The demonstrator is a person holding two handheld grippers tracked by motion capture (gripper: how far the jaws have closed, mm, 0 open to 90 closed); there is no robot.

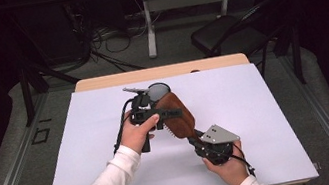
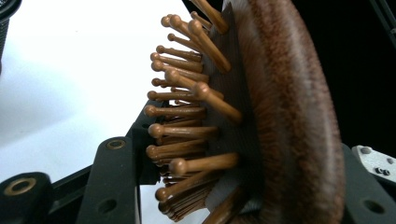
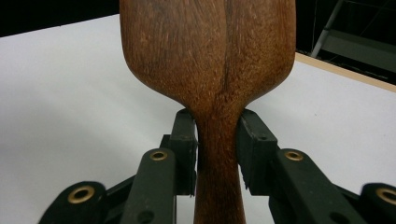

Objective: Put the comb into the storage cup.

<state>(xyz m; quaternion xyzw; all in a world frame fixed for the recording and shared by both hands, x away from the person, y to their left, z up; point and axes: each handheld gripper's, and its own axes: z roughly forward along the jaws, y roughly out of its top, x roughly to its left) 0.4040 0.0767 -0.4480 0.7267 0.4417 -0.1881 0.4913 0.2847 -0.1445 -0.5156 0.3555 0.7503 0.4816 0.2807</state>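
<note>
A wooden hairbrush (image 1: 176, 113) is held up above the white sheet (image 1: 86, 151) that covers the bench (image 1: 100, 82), near its middle, with one gripper at each end. The brush head is clamped by the left gripper (image 1: 168, 113): in the left gripper view the head (image 2: 280, 116) is seen edge-on, gripped across its thickness, one jaw pressed in among the round-tipped wooden bristles (image 2: 187, 112) and the other against the smooth brown back. The jaws are closed down hard on it. The left hand (image 1: 136, 132) is wrapped around that gripper's body, and a cable (image 1: 119, 133) is seen trailing down beside the wrist.

At the lower end, the handle is taken by the right gripper (image 1: 194, 139). In the right gripper view the narrow neck of the handle (image 3: 218, 154) is seen between the two black pads (image 3: 252, 149), which are pressed against it on either side, just below the point where the wood widens into the head. The right hand (image 1: 228, 165) is held under the gripper, near the front edge of the bench, with the grey plate (image 1: 217, 134) on top.

The brush is tilted, its head toward the far side and its handle toward the person. A dark chair (image 1: 223, 32) is seen on the floor beyond the bench.
</note>
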